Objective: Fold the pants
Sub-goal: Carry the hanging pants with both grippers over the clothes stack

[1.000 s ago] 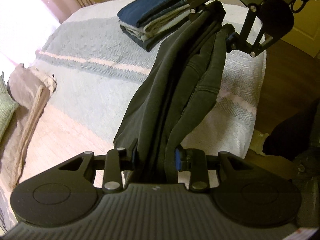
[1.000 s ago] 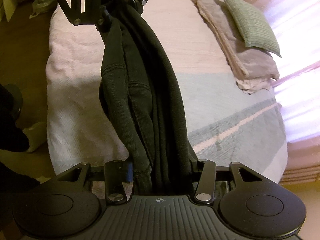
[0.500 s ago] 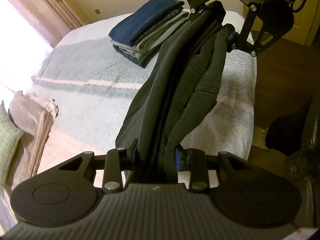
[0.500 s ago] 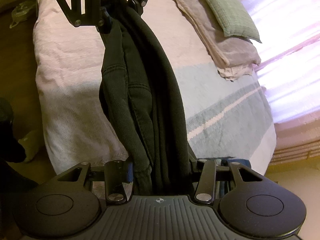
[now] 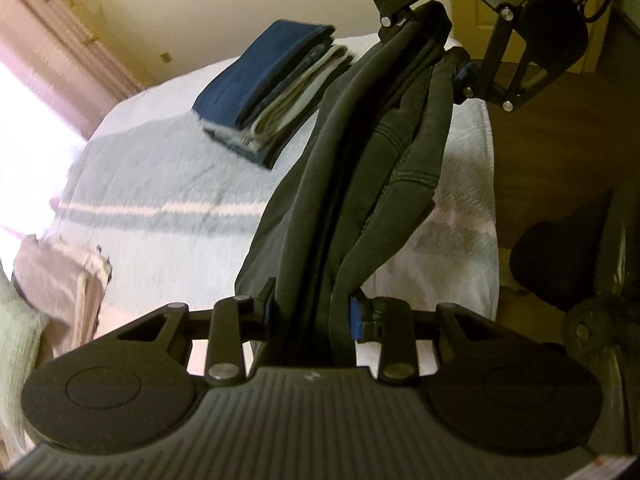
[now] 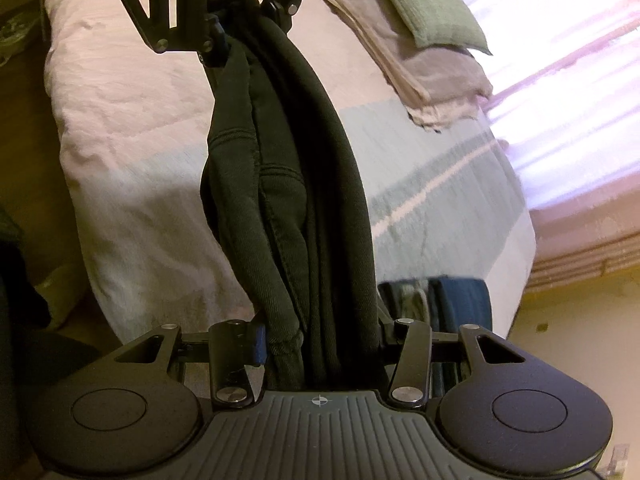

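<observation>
Dark pants (image 5: pixel 352 184) hang bunched in the air over the bed (image 5: pixel 160 184), stretched between both grippers. Left gripper (image 5: pixel 312 316) clamped on one end of the pants, right gripper (image 6: pixel 320 344) clamped on the other end. Fabric folded lengthwise into thick layers, seams showing. Stack of folded clothes (image 5: pixel 276 92) sits on the bed's far corner, blue piece on top. Green pillow (image 6: pixel 428 4) on beige linens near the bright window
</observation>
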A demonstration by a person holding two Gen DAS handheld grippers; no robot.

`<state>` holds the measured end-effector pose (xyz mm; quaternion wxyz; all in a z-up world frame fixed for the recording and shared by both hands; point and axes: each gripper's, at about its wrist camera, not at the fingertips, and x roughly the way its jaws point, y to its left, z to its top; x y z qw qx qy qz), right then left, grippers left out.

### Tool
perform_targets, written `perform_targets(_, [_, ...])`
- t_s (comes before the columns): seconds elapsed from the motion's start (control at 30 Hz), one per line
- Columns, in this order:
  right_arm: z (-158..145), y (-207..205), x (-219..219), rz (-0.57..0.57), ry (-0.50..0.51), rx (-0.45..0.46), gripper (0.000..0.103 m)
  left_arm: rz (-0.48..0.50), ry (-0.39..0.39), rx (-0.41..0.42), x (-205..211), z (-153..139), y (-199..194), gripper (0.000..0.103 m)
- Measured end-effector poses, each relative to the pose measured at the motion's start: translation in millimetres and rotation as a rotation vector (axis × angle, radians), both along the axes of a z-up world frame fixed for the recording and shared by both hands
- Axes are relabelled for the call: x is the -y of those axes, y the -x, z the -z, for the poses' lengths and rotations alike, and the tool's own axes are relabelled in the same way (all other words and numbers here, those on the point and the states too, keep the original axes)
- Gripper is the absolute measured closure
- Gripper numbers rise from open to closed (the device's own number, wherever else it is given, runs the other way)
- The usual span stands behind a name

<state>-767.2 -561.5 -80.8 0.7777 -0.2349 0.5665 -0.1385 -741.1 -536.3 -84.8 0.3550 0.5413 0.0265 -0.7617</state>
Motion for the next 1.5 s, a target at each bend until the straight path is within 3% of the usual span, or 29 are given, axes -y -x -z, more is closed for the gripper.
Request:
perform_targets(0.27, [-39, 54, 55, 0.079, 0.051, 0.005, 0.06, 0.12, 0.039, -0.02, 63, -28, 60, 0.073])
perform_targets(0.7, [-114, 132, 264, 0.08, 0.151, 0.041, 0.06, 0.167, 0.128, -0.018, 257, -93, 174, 0.073])
perform_targets(0.87, [-116, 145, 342, 0.089, 0.182, 0.065, 0.06, 0.138, 0.155, -0.002, 331, -95, 201, 0.073])
perform_targets(0.97, [-116, 152, 367, 0.091, 0.188, 0.08, 0.06, 0.119, 0.153, 0.002, 362, -93, 211, 0.073])
perform_targets(1.33, [-95, 152, 424, 0.101, 0.125, 0.079, 0.06, 0.129, 0.103, 0.035, 417, -67, 214, 0.073])
perform_targets(1.43, [-88, 148, 437, 0.096, 0.146, 0.082, 0.06, 0.12, 0.127, 0.047, 433, -59, 214, 0.073])
perform_targets(1.5, [-82, 146, 445, 0.091, 0.186, 0.093, 0.06, 0.118, 0.184, 0.071, 437, -51, 213, 0.073])
